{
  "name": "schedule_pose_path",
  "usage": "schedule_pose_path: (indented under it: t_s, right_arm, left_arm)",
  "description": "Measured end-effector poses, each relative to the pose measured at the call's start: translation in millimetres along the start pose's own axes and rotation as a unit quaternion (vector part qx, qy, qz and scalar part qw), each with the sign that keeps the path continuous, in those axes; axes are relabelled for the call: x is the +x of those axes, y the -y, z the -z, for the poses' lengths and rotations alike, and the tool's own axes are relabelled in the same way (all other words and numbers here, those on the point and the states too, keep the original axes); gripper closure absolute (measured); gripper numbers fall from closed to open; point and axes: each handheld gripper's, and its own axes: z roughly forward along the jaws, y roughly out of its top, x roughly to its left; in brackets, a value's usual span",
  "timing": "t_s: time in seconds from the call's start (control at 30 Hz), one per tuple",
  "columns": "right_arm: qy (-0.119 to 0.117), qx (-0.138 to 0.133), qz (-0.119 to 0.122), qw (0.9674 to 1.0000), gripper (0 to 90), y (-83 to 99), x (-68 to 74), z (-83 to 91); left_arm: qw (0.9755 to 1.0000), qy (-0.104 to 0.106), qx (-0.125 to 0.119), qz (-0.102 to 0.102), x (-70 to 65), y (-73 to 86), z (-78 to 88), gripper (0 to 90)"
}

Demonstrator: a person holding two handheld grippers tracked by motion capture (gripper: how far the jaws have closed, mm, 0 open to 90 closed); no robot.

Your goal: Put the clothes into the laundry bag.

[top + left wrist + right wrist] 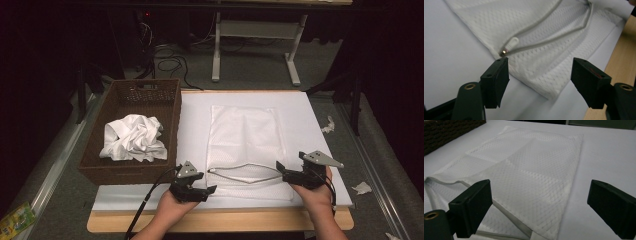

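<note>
A brown basket [131,165] holding a crumpled white cloth [134,137] sits at the table's [300,107] left edge. Your left hand-held gripper [212,189] is released, its jaws apart just short of the mesh bag's [245,135] near left corner, by the zipper pull [510,46]. Your right hand-held gripper [278,167], also released, straddles the bag's near right corner without pinching it.
</note>
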Motion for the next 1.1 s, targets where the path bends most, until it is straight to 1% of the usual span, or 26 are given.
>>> schedule_pose_path:
  t_s: [0.1, 0.13, 0.17, 0.2, 0.23, 0.27, 0.3, 0.33, 0.43, 0.47, 0.5, 0.53, 0.57, 0.6, 0.63, 0.67, 0.73, 0.77, 0.8, 0.83, 0.87, 0.9, 0.97, 1.0, 1.03, 1.1]
  right_arm:
    - [-0.006, -0.007, 0.004, 1.0000, 7.6, -0.8, 5.4, 2.3]
    - [-0.010, -0.009, 0.007, 0.9999, 8.1, -1.2, 5.8, 1.5]
    - [-0.010, -0.009, 0.007, 0.9999, 8.1, -1.2, 5.8, 1.5]
    - [-0.011, -0.008, 0.008, 0.9999, 9.4, -0.6, 6.3, -0.7]
    - [-0.011, -0.008, 0.008, 0.9999, 9.4, -0.6, 6.3, -0.7]
    - [-0.011, -0.007, 0.003, 0.9999, 11.7, 1.8, 3.7, -3.1]
    - [-0.008, -0.005, -0.004, 0.9999, 13.2, 3.3, 2.2, -4.0]
    - [-0.007, -0.004, -0.007, 0.9999, 16.0, 4.9, 0.2, -5.1]
    - [-0.008, 0.006, -0.018, 0.9998, 20.7, 6.7, -3.1, -8.0]
    - [-0.021, 0.009, -0.028, 0.9993, 24.6, 7.1, -5.6, -11.1]
    - [-0.026, 0.012, -0.030, 0.9991, 26.6, 6.6, -5.8, -12.8]
    - [-0.028, 0.014, -0.027, 0.9991, 27.9, 6.3, -5.5, -14.6]
    - [-0.028, 0.016, -0.021, 0.9992, 28.1, 5.9, -4.9, -16.4]
    - [-0.027, 0.018, -0.016, 0.9993, 28.8, 5.2, -4.5, -18.3]
    - [-0.027, 0.018, -0.016, 0.9993, 28.8, 5.2, -4.5, -18.3]
    - [-0.026, 0.019, -0.016, 0.9994, 29.0, 2.8, -5.4, -23.0]
    - [-0.018, 0.023, -0.011, 0.9995, 29.8, 0.4, -5.9, -25.9]
    - [-0.010, 0.026, -0.005, 0.9996, 33.2, -2.4, -6.8, -29.4]
    - [0.009, 0.032, 0.001, 0.9995, 35.3, -8.2, -10.1, -37.0]
    - [0.009, 0.032, 0.001, 0.9995, 35.3, -8.2, -10.1, -37.0]
    - [0.028, 0.039, -0.006, 0.9988, 34.2, -15.4, -16.6, -48.4]
    - [0.031, 0.045, -0.015, 0.9984, 32.4, -19.6, -22.2, -56.9]
    - [0.034, 0.061, -0.029, 0.9972, 31.2, -26.3, -30.1, -70.6]
    - [0.034, 0.061, -0.029, 0.9972, 31.2, -26.3, -30.1, -70.6]
    - [0.031, 0.071, -0.032, 0.9965, 31.1, -32.3, -36.7, -82.3]
    - [0.035, 0.073, -0.038, 0.9960, 30.7, -37.4, -40.9, -93.7]
  left_arm:
    - [0.9999, -0.007, 0.009, -0.002, -1.5, 0.0, -4.5, 34.0]
    - [0.9996, -0.019, 0.022, 0.001, -2.8, 0.8, -11.0, 35.5]
    - [0.9996, -0.019, 0.022, 0.001, -2.8, 0.8, -11.0, 36.6]
    - [0.9990, -0.037, 0.021, -0.011, -5.9, 1.4, -13.8, 40.2]
    - [0.9990, -0.037, 0.021, -0.011, -5.9, 1.4, -13.8, 41.9]
    - [0.9984, -0.048, 0.019, -0.020, -7.5, 1.7, -14.2, 47.2]
    - [0.9984, -0.048, 0.019, -0.020, -7.5, 1.7, -14.2, 53.5]
    - [0.9970, -0.066, 0.018, -0.037, -8.0, 3.3, -13.4, 59.6]
    - [0.9978, -0.057, 0.018, -0.029, -4.6, 3.6, -11.3, 82.2]
    - [0.9978, -0.057, 0.023, -0.025, -0.3, 3.1, -8.4, 85.6]
    - [0.9978, -0.057, 0.023, -0.025, -0.3, 3.1, -8.4, 87.6]
    - [0.9967, -0.076, 0.023, -0.018, 5.0, 2.9, -4.8, 88.1]
    - [0.9967, -0.076, 0.023, -0.018, 5.0, 2.9, -4.8, 88.3]
    - [0.9957, -0.090, 0.022, -0.007, 12.6, 3.7, -0.4, 88.3]
    - [0.9957, -0.090, 0.022, -0.007, 12.6, 3.7, -0.4, 88.3]
    - [0.9967, -0.080, 0.015, 0.001, 16.1, 5.3, 2.1, 88.0]
    - [0.9971, -0.076, 0.012, 0.001, 15.6, 5.5, 2.6, 85.2]
    - [0.9973, -0.073, 0.012, -0.003, 14.6, 5.1, 3.4, 85.2]
    - [0.9979, -0.065, 0.002, -0.005, 12.4, 3.7, 4.9, 79.5]
    - [0.9979, -0.065, 0.002, -0.005, 12.4, 3.7, 4.9, 76.5]
    - [0.9981, -0.061, -0.004, -0.003, 11.7, 3.3, 5.5, 72.1]
    - [0.9984, -0.053, -0.019, -0.009, 10.4, 3.2, 8.5, 66.5]
    - [0.9983, -0.051, -0.024, -0.018, 9.6, 3.4, 10.7, 57.3]
    - [0.9983, -0.051, -0.024, -0.018, 9.6, 3.4, 10.7, 53.6]
    - [0.9981, -0.050, -0.028, -0.023, 8.1, 4.2, 12.8, 50.0]
    - [0.9979, -0.049, -0.030, -0.029, 7.3, 5.5, 14.3, 46.4]
